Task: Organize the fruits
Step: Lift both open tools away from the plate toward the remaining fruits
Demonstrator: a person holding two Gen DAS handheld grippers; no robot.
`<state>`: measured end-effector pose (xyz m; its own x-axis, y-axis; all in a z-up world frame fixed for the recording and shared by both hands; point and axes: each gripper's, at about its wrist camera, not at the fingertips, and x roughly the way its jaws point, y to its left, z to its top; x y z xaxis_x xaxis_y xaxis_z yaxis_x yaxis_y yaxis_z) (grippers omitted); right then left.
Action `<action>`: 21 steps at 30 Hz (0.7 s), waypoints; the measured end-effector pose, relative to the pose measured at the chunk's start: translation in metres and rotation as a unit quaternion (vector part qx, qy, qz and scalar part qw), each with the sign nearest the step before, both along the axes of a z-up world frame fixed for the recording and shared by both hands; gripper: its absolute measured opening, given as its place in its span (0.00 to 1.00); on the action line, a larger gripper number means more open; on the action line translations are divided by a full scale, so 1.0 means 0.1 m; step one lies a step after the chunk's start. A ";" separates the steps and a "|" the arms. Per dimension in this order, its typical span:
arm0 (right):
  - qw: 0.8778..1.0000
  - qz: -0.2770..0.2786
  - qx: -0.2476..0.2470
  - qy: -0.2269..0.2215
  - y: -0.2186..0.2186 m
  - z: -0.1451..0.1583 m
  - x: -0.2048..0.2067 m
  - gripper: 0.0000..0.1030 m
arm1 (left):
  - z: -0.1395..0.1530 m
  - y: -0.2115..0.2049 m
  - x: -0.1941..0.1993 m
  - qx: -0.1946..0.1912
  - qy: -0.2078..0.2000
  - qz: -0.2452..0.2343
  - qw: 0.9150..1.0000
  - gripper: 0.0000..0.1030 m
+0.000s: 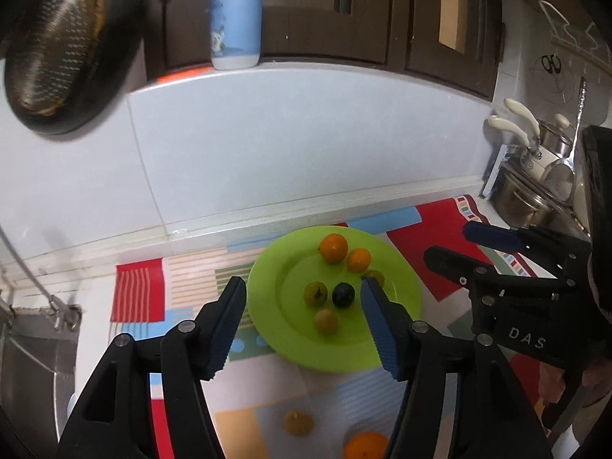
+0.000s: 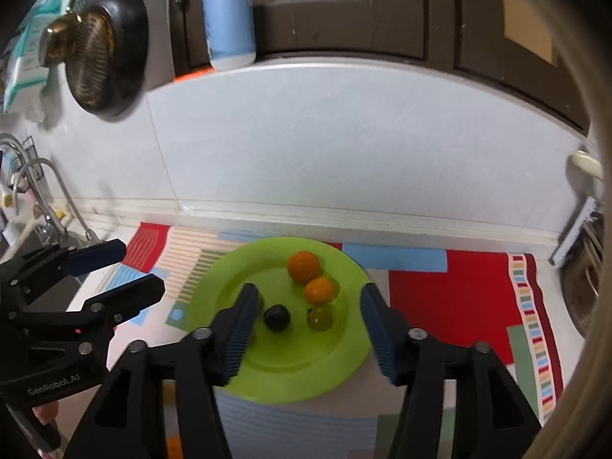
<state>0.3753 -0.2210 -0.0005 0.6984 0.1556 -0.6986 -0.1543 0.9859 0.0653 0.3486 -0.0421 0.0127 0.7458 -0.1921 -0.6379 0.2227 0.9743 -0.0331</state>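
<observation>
A green plate (image 1: 290, 329) (image 2: 290, 378) lies on a patterned mat. On it sit two oranges (image 1: 334, 248) (image 2: 303, 266), a dark plum (image 1: 343, 294) (image 2: 277, 317) and several yellow-green fruits (image 1: 316, 293) (image 2: 320, 317). A yellow fruit (image 1: 298, 422) and an orange (image 1: 365, 445) lie on the mat in front of the plate. My left gripper (image 1: 304, 325) is open and empty above the plate's near side. My right gripper (image 2: 306, 329) is open and empty above the plate; it also shows in the left wrist view (image 1: 455, 244).
A sink (image 1: 34, 348) with a tap (image 2: 42, 183) is at the left. Pots and ladles (image 1: 535, 176) stand at the right. A black pan (image 1: 65, 46) hangs on the tiled wall. A blue bottle (image 1: 237, 15) stands on a ledge above.
</observation>
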 end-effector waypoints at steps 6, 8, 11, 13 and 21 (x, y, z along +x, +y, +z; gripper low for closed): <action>1.000 -0.004 0.006 -0.009 0.02 0.08 -0.36 0.56 | 0.03 0.02 -0.32 -0.010 0.003 0.004 1.000 0.61; 1.000 -0.011 0.006 -0.012 0.01 0.09 -0.47 0.56 | 0.03 0.03 -0.40 -0.011 0.002 0.006 1.000 0.61; 1.000 -0.018 0.003 -0.017 0.01 0.13 -0.62 0.56 | 0.04 0.05 -0.56 -0.009 -0.001 0.012 1.000 0.61; 0.999 -0.024 0.002 -0.021 0.01 0.15 -0.72 0.56 | 0.06 0.07 -0.66 -0.011 -0.003 0.015 1.000 0.61; 0.998 -0.048 -0.015 -0.040 0.02 0.27 -1.15 0.56 | 0.03 0.14 -1.04 -0.009 -0.001 0.020 1.000 0.63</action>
